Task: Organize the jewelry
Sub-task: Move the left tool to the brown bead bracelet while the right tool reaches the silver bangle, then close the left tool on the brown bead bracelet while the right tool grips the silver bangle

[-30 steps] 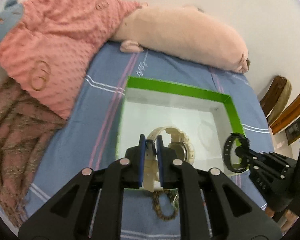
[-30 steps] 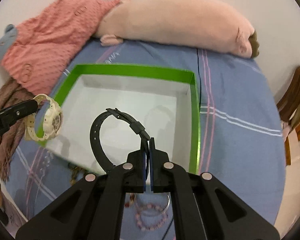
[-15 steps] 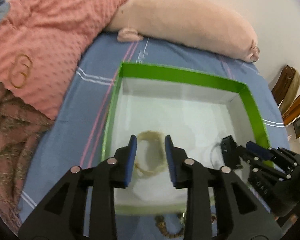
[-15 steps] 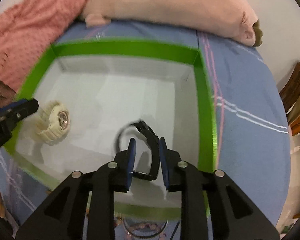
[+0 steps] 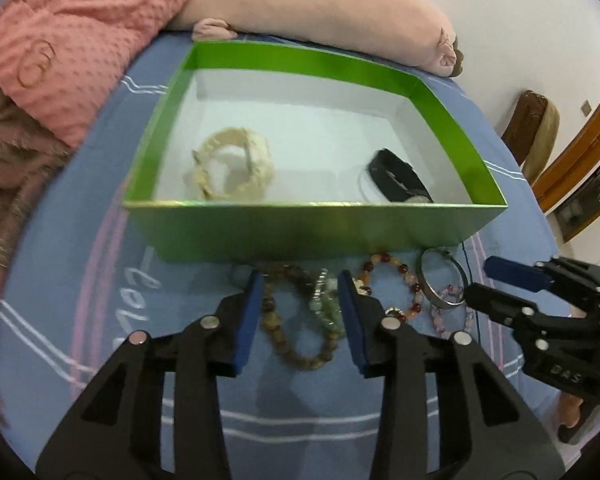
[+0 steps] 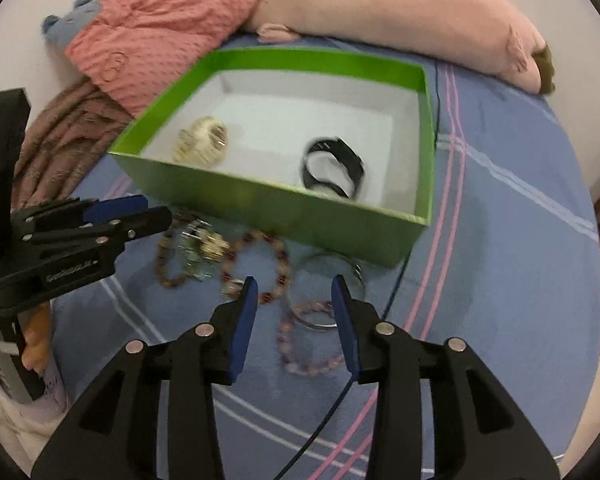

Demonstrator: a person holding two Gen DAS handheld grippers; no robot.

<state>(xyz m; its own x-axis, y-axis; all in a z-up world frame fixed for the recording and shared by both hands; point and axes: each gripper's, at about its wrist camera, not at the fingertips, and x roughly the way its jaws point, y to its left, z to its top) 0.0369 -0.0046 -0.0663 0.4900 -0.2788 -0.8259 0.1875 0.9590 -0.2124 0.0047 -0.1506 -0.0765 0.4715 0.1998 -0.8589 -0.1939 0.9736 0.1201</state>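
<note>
1. A green box [image 5: 312, 228] with a white inside sits on a blue striped bed sheet [image 5: 60, 280]; the same box [image 6: 284, 204] shows from the right wrist view.
2. Inside the box, a cream watch [image 5: 234, 170] lies toward the left side and a black watch [image 5: 398, 180] lies toward the right, well apart from each other. From the right wrist they appear as the cream watch [image 6: 202, 142] and the black watch [image 6: 334, 168].
3. The left tool [image 5: 300, 316] is spread wide and holds nothing. It hangs over the sheet just in front of the box's near wall.
4. Between its blue pads lie a brown bead bracelet [image 5: 296, 344] and a pale green bead bracelet [image 5: 326, 312], tangled together on the sheet.
5. To their right lie a red and amber bead bracelet [image 5: 396, 276], a silver bangle [image 5: 444, 280] and a pink bead bracelet [image 5: 452, 312], all close to the box's front wall.
6. The right tool [image 6: 294, 320] is also wide apart and empty, above the sheet near the box's front right corner.
7. Between its pads sit the silver bangle [image 6: 324, 280] and the pink bead bracelet [image 6: 308, 344]; the red bead bracelet [image 6: 260, 264] lies just left of them.
8. Behind the box, a pink knitted blanket [image 5: 80, 36] and a long pale pink plush pillow [image 5: 332, 8] rest against the wall.
9. A thin dark cable [image 6: 404, 264] runs across the sheet past the box's right corner.
</note>
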